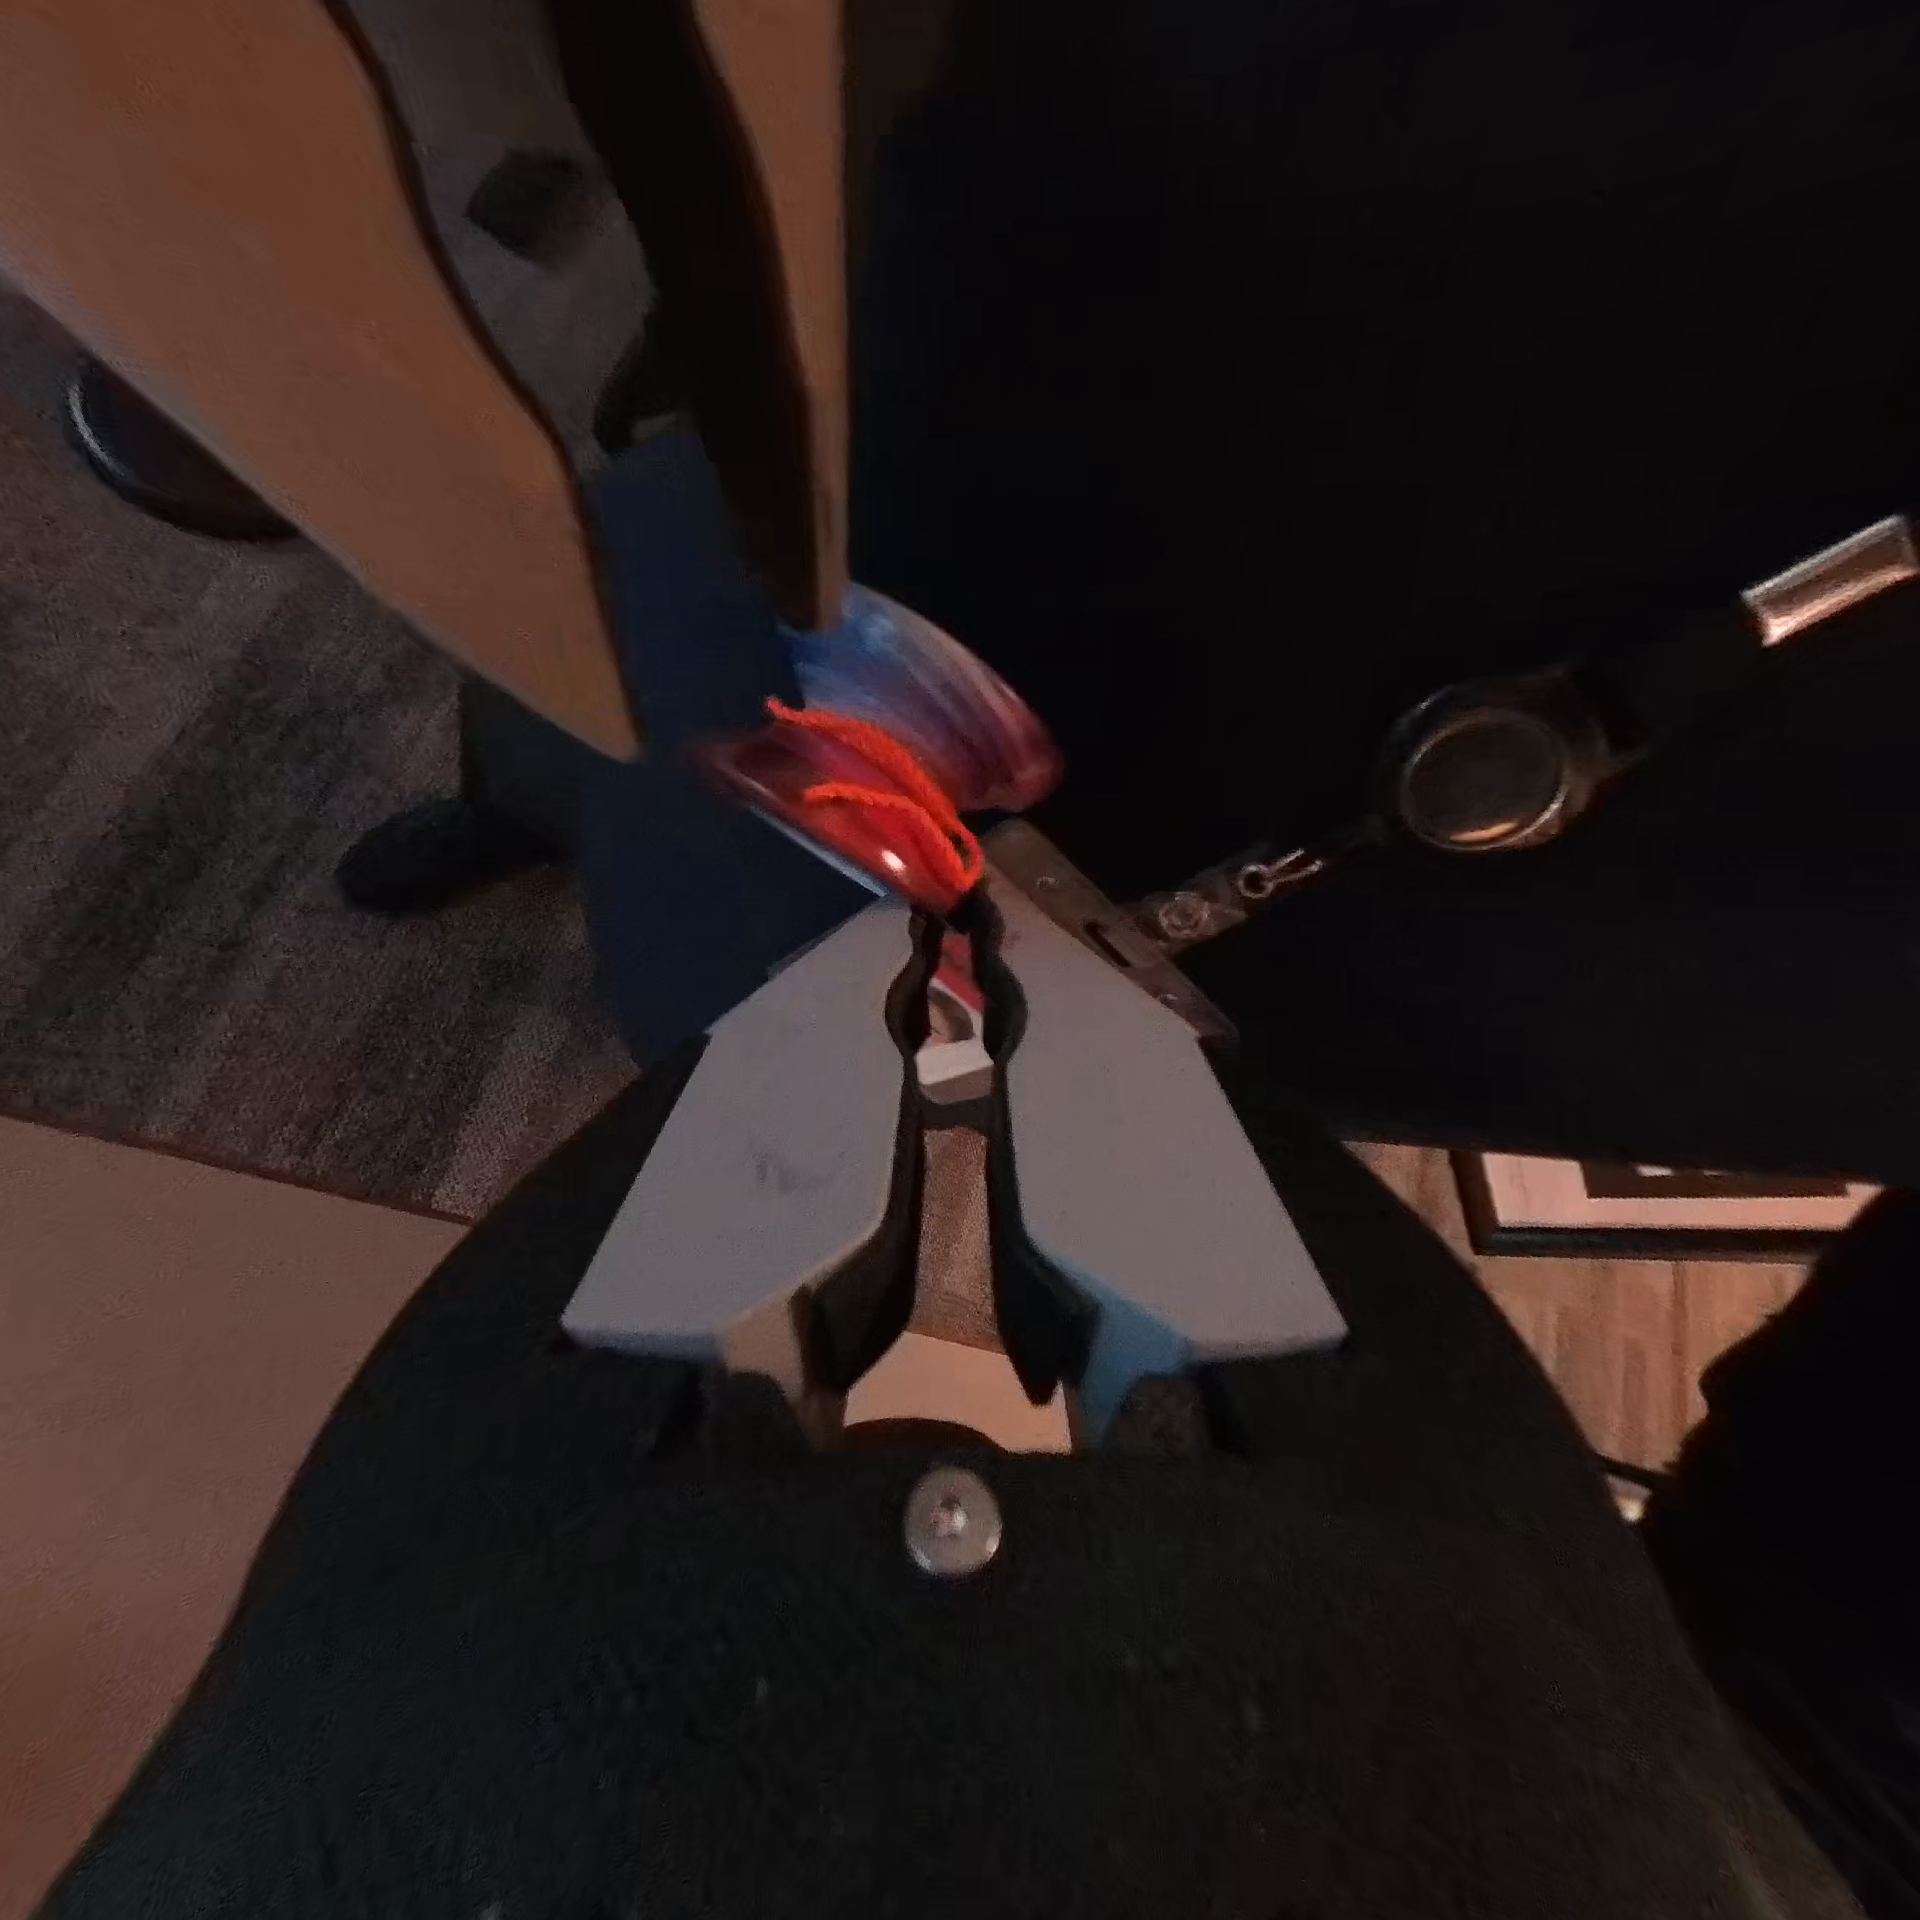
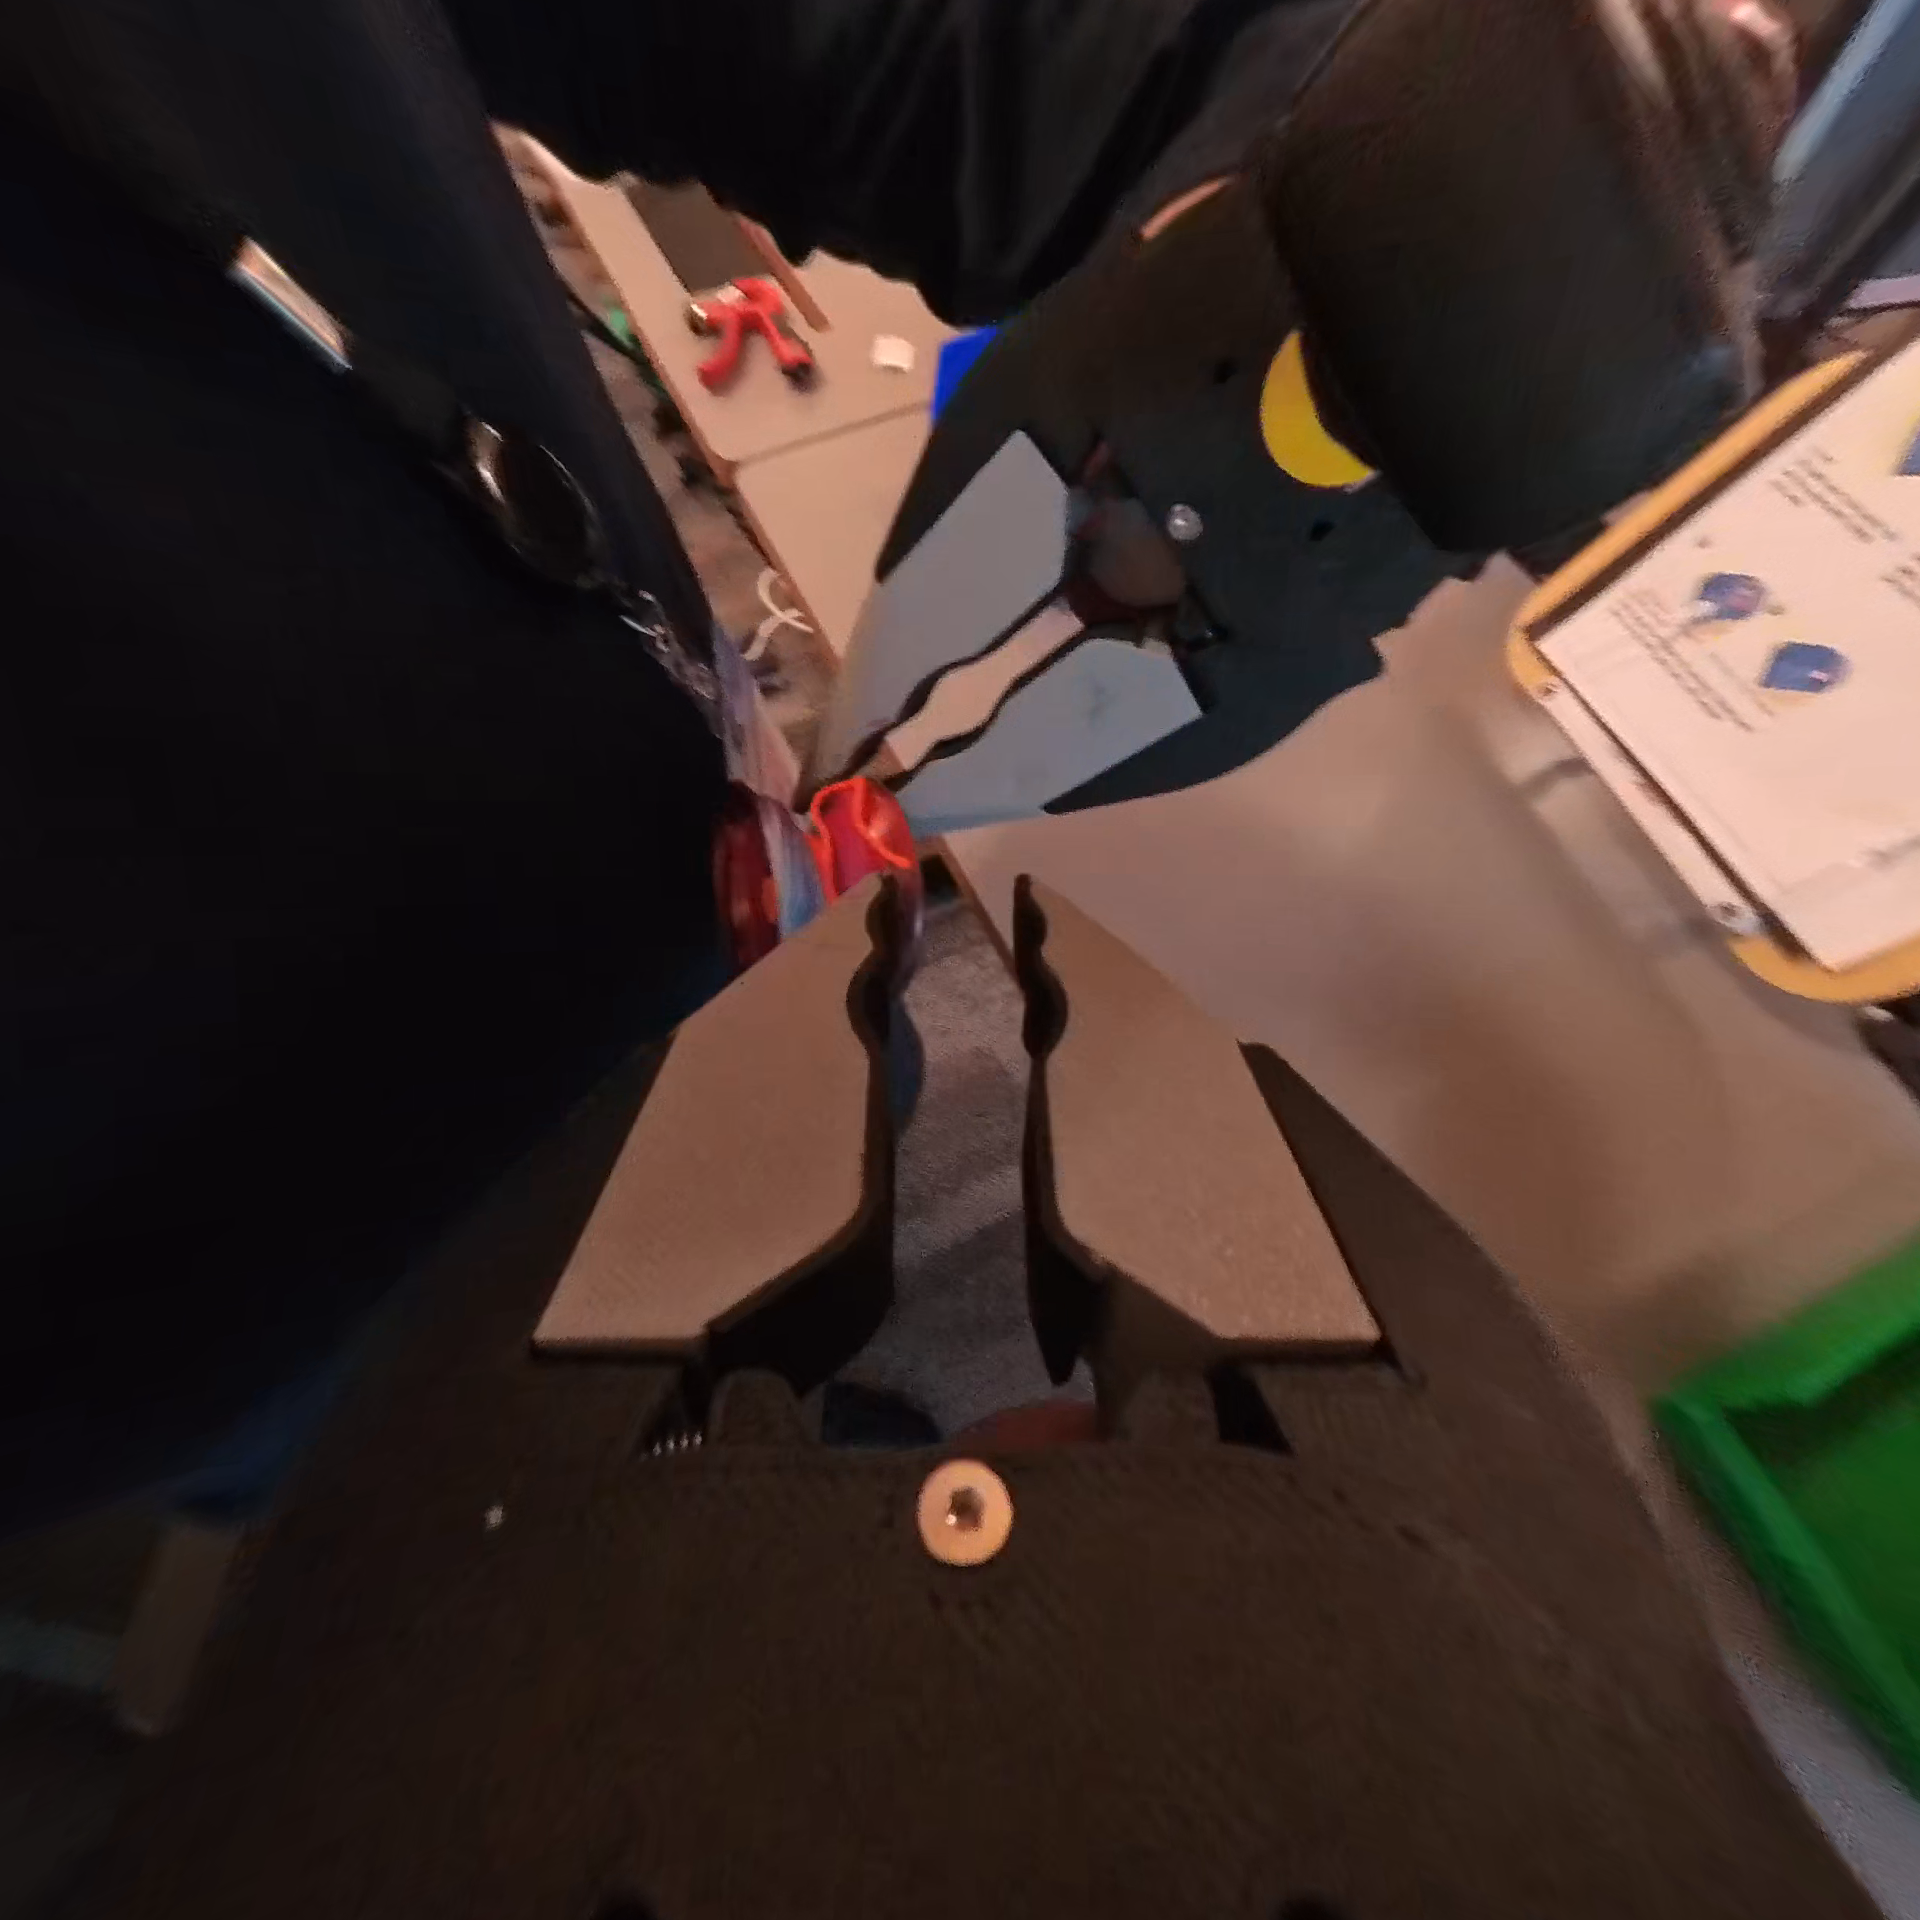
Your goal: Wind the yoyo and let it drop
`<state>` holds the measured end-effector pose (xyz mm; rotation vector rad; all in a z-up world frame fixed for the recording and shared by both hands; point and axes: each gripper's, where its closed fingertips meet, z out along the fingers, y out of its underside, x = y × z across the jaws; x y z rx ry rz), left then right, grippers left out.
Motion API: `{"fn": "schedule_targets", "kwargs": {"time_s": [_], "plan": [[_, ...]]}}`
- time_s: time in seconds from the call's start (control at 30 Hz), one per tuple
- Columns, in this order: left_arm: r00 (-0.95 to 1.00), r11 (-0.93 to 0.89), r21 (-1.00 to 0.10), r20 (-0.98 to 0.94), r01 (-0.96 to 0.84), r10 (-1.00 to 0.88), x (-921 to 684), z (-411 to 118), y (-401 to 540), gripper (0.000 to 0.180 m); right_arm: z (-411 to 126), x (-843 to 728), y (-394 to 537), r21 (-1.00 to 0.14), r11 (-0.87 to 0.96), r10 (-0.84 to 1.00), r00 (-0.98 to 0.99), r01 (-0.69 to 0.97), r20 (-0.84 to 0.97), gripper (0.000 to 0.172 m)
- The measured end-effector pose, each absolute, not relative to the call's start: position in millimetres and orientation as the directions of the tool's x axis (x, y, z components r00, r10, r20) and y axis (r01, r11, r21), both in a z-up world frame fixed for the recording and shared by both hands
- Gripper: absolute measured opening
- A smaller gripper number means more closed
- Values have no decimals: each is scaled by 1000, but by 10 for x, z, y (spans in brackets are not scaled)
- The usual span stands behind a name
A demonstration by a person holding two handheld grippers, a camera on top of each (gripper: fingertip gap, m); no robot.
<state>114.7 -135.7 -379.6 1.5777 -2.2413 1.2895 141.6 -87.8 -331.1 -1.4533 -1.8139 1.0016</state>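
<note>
Office-like workroom: grey carpet (image 1: 208, 727); pale desks (image 2: 821, 488) (one with a red tool (image 2: 748, 338)).

Left tongs (image 1: 951, 914) nearly closed, tips pinching orange string, right tongs (image 2: 951, 894) parted, nothing between the pads

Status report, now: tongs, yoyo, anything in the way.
Left tongs nearly closed at the orange string. Right tongs open, nothing between them. Yoyo off the table, blurred, string loosely wound. Person's dark clothing close behind.

The yoyo (image 1: 883, 727) just past the left gripper's (image 1: 951, 920) tips is motion-blurred, its far half hidden behind the right gripper's (image 2: 951, 894) fingers (image 1: 727, 312).
</note>
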Motion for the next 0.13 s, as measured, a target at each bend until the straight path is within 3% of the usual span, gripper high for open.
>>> {"fn": "schedule_targets", "kwargs": {"time_s": [0.03,0.13], "plan": [[-455,96,-576,521,-812,-722,1159,-3789,-1352,1,-3314,1395,-926,-850,104,970,-241,516,-27,19],[-470,92,-596,519,-797,-714,1179,-3755,-1354,1,-3341,1342,-1006,-853,98,961,-273,512,-53,19]]}}
